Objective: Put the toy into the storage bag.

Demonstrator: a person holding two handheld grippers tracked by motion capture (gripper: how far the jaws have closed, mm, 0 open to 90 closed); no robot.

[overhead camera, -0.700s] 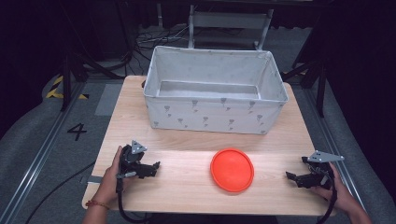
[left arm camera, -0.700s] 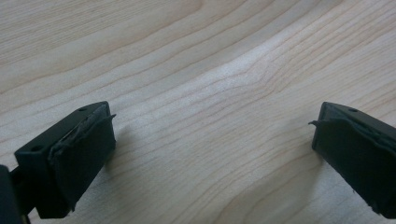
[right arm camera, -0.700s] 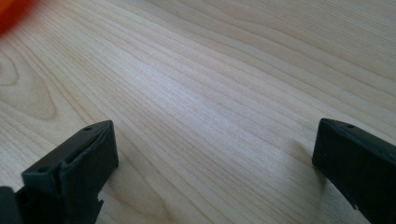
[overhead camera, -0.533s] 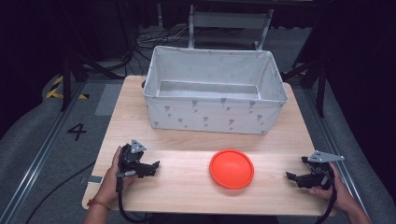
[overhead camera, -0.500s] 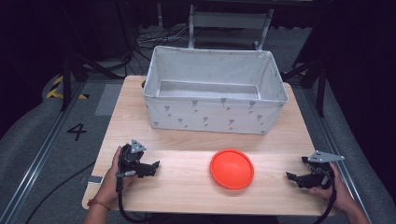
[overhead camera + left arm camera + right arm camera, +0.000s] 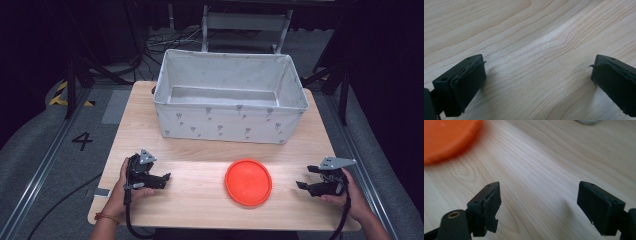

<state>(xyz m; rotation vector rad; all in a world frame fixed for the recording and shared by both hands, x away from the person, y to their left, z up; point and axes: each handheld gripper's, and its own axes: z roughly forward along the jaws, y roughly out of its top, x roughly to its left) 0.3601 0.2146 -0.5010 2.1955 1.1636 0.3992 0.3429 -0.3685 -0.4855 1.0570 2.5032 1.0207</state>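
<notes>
Orange disc (image 6: 248, 181) lies between the wide-open, empty left hand-held gripper (image 6: 165, 178) and right hand-held gripper (image 6: 302, 179)

In the right gripper view the orange disc (image 6: 445, 138) is blurred and cut off by the picture's top and left edges, so its rim cannot be followed. A pale thing (image 6: 587, 121) at the top edge there is cropped too far to tell. In the high view the white fabric bin (image 6: 227, 122) hides the tabletop's far edge behind it.
</notes>
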